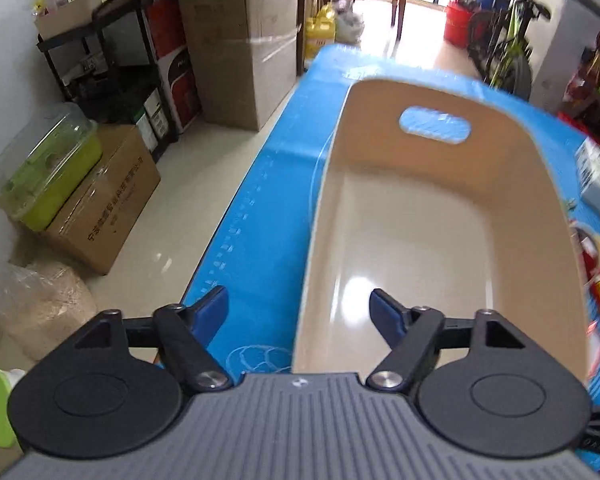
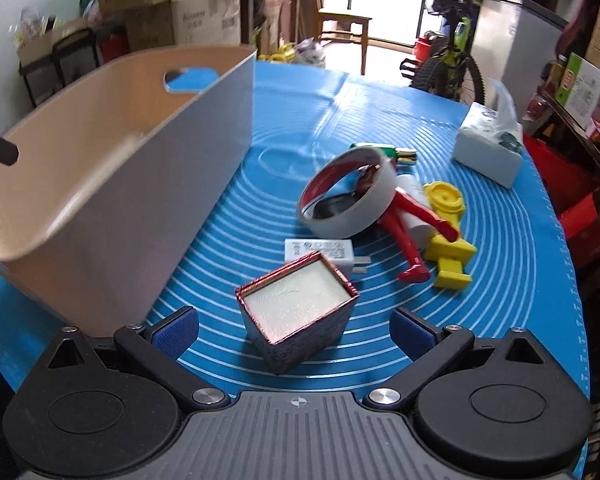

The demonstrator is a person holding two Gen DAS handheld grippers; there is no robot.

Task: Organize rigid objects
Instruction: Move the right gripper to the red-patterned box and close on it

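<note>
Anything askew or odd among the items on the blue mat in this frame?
Mostly a jumble: the white ring sits tilted, propped on the red figure and the yellow toy rather than flat. The small box stands upright, the bin is empty. No visible damage or spill.

Glossy smooth plastic bin (image 1: 440,240)

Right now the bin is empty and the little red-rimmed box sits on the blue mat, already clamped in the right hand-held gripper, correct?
Not clamped. The right wrist view shows the right hand-held gripper open, its pads clear of the box. The bin is empty and the box sits on the mat.
</note>
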